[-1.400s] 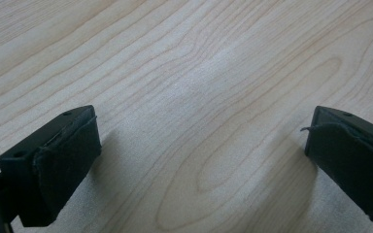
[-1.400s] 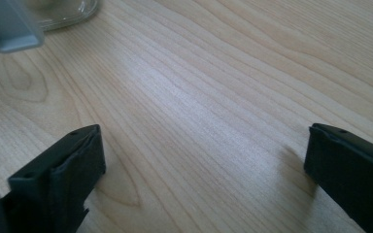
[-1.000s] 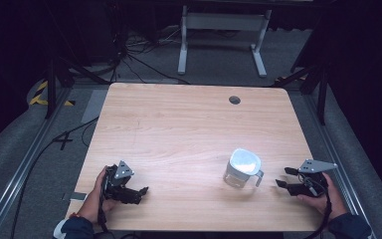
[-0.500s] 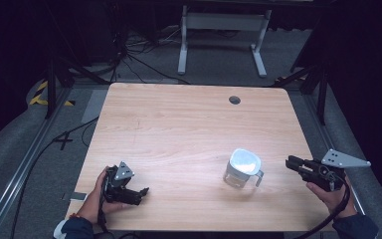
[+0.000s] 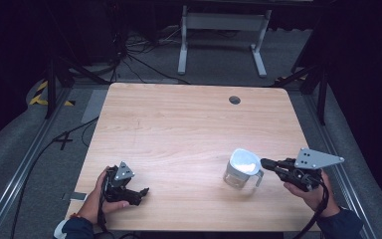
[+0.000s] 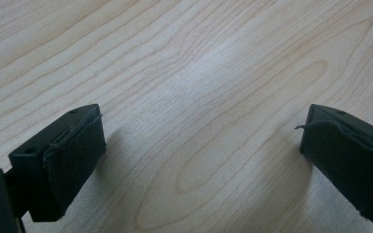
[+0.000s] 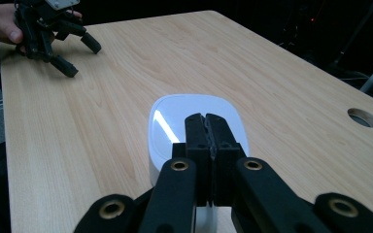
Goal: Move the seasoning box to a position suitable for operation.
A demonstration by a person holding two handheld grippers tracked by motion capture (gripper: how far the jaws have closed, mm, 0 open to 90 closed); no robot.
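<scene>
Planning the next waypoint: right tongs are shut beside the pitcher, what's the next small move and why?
Probably open the right tongs before going closer. In the right gripper view their jaws are pressed together, aimed over the white-lidded pitcher, so they can't take its handle as they are. The left tongs rest open, far off on the table.

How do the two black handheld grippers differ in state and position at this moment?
The left gripper has its jaws wide open, low over bare wood of the table; the right gripper has its jaws closed, pointing at the white-lidded clear pitcher. Both are hand-held and grip nothing.
</scene>
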